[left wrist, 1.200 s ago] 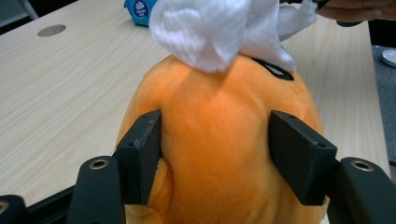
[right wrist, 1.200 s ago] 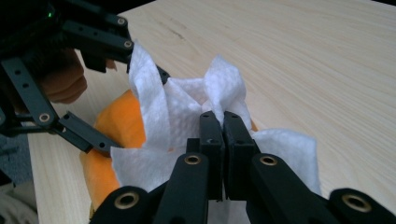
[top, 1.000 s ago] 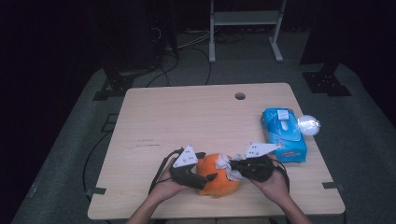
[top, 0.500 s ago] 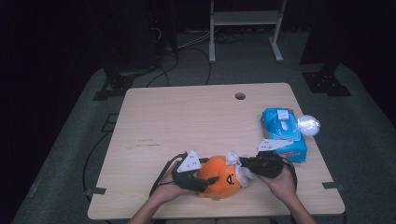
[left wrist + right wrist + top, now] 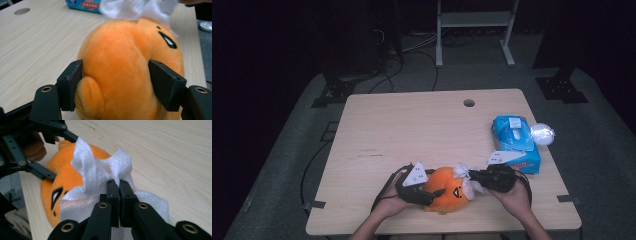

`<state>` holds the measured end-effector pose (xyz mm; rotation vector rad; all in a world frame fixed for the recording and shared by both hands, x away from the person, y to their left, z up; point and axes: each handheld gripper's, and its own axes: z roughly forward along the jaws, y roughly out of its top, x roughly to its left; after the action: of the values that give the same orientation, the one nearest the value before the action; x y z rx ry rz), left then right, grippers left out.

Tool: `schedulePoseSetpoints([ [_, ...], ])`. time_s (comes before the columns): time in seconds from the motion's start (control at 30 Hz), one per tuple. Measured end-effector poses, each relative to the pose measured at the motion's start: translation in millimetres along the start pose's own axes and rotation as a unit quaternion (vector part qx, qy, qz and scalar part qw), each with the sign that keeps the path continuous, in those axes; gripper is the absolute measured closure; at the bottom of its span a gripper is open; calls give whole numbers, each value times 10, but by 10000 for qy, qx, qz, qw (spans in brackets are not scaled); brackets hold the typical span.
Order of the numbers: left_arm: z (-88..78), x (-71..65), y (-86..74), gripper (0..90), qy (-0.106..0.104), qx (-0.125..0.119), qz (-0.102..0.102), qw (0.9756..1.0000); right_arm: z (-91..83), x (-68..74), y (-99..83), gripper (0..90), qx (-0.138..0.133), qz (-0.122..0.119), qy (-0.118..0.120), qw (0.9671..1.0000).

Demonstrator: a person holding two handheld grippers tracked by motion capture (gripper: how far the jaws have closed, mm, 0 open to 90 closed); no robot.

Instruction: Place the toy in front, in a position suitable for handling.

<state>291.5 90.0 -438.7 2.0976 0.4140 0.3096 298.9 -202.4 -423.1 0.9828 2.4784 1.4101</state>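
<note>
A pale wooden bench [image 5: 412, 130] with a round cable hole [image 5: 469, 102] near its far edge stands on grey carpet [image 5: 292, 165] in a dark room; a white metal frame [image 5: 474, 20] and black cables [image 5: 412, 47] lie beyond it. At the near edge sits an orange plush toy [image 5: 447, 190]. The left tongs [image 5: 436, 192] have just been closing and now press its sides. The right tongs [image 5: 469, 176] are clamped together on a white tissue [image 5: 100, 172] laid against the toy's face. A blue wipes pack [image 5: 515, 142] rests near the bench's right edge, a crumpled white ball [image 5: 542, 133] just beside it.
</note>
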Motion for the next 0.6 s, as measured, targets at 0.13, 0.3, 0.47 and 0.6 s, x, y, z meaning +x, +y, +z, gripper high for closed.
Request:
schedulePoseSetpoints([
  [0.13, 10, 66, -30, 309, 68, 23, -97, 9999, -12, 129, 80, 874, -193, -221, 214, 9993],
  [0.3, -1, 97, -42, 311, 49, 30, -155, 9999, 35, 138, 65, 875, -43, -346, 152, 9993],
  [0.47, 24, 156, -58, 308, 111, 9, -402, 9991, -26, 102, 52, 875, -136, -210, 120, 9996],
  [0.6, 63, 160, -40, 303, 178, 11, -414, 9990, 77, 298, 133, 874, -74, -593, 226, 9980],
])
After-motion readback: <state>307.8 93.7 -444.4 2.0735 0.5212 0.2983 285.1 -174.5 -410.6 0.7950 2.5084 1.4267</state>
